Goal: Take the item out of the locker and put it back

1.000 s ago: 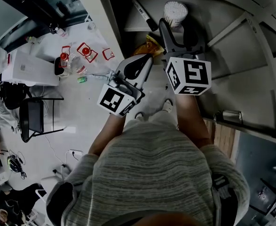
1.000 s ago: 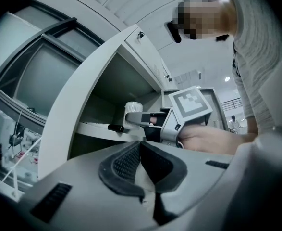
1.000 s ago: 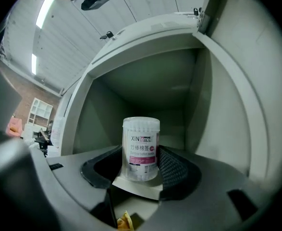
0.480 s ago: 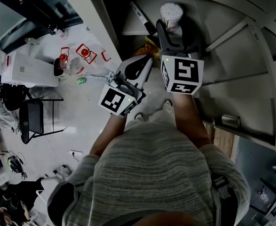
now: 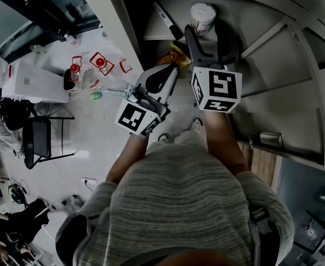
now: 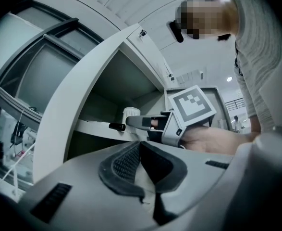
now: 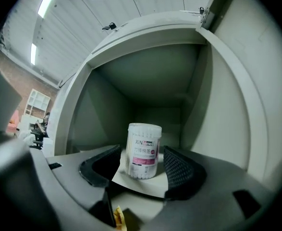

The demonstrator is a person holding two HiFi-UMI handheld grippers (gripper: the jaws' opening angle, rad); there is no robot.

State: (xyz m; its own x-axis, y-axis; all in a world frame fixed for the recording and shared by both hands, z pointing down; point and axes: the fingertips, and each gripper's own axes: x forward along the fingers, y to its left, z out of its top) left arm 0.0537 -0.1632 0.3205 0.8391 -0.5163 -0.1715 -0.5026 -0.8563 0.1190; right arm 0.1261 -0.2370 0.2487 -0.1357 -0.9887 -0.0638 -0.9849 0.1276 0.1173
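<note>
A: Where is the cotton swab jar (image 7: 143, 150)?

B: Inside the locker (image 7: 217, 105), upright on its shelf (image 5: 151, 36), toward the back. A marker pen (image 5: 166, 18) lies on the same shelf, apart from the jar and nearer the locker's left wall.

A: And the right gripper (image 5: 205, 37)?

B: It reaches level into the locker. Its jaws have just been opening and stand wide on either side of the jar, pads clear of it.

A: The left gripper (image 6: 140, 148)?

B: It is just outside the locker's open front, jaws together with nothing between them.
</note>
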